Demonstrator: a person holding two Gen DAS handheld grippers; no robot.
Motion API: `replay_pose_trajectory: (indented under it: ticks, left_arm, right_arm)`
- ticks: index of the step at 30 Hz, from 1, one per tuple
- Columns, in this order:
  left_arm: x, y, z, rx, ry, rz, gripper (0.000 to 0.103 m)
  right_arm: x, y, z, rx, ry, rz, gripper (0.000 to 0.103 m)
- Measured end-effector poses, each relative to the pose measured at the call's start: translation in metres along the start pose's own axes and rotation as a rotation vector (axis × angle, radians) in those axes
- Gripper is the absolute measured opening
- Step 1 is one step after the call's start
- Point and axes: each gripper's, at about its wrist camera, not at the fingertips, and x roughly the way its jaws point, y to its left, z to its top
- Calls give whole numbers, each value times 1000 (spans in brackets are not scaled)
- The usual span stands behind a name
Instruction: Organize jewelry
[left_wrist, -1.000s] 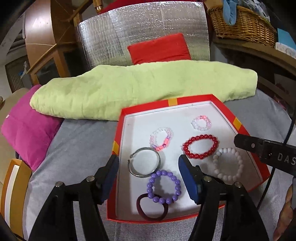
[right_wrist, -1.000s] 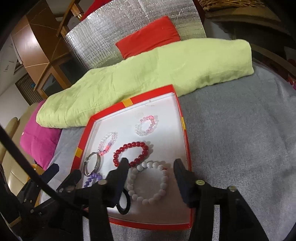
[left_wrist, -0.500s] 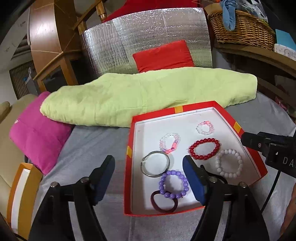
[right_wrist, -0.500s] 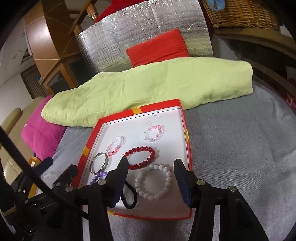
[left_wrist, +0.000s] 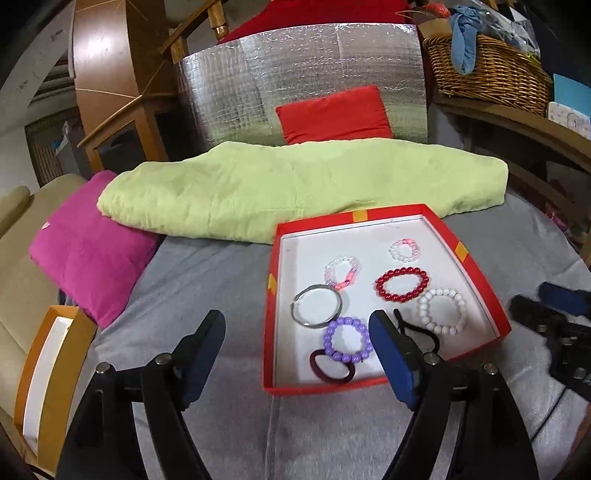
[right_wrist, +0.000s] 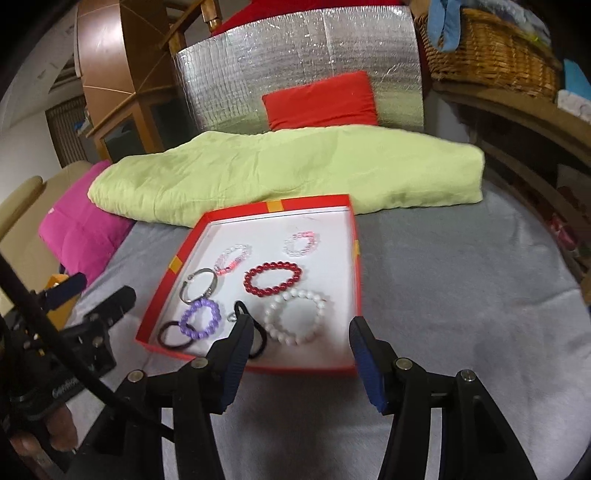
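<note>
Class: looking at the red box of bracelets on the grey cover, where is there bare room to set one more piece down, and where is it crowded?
Inside the red box, the white floor is bare along the far wall, especially the far left corner beyond the clear pink bracelet. The grey cover right of the box is bare too. The near left is crowded: purple bracelet, silver bangle and dark hair tie touch or overlap.

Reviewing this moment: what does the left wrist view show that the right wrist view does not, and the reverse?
Only the left wrist view shows the orange-edged box at the left edge whole and the right gripper from the side. Only the right wrist view shows the left gripper, its cable and a hand. Both show the red tray holding seven pieces on the grey cover, the green blanket, pink cushion and wicker basket. Both grippers hold nothing; the left's jaws have just been opening.
</note>
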Motion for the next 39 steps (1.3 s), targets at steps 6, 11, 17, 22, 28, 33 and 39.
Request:
replay_pose_trajectory:
  ticks: [6,11,17,22,28,33,39]
  left_arm:
    - [-11,4,-19,-40,40,-4,80]
    - [-31,4,-38,-44,54,-1,80]
    - [-65,13,-56,-74,54,-16,80]
    - [-92,26,-61,-76,56,-2,80]
    - [-130,46,-59,-90,26,40,80]
    - [-161,59,-57,-96,-7,74,80]
    - [-190,71,-58,-122,-15,94,80]
  right_arm:
    - [-38,-3,-14,-6,-55,-49,69]
    - [-59,3,-30,-39,-59,-66,69]
    - [-83,13,-53,-59,-53,-61,69]
    - [-116,19,-67,-55,-85,-61,73]
    - [-154,34,-64,-52,-107,-41,74]
    - [-179,49,-63,-72,-124,-27,77]
    - [-200,63,-67,-91,-125,-15,77]
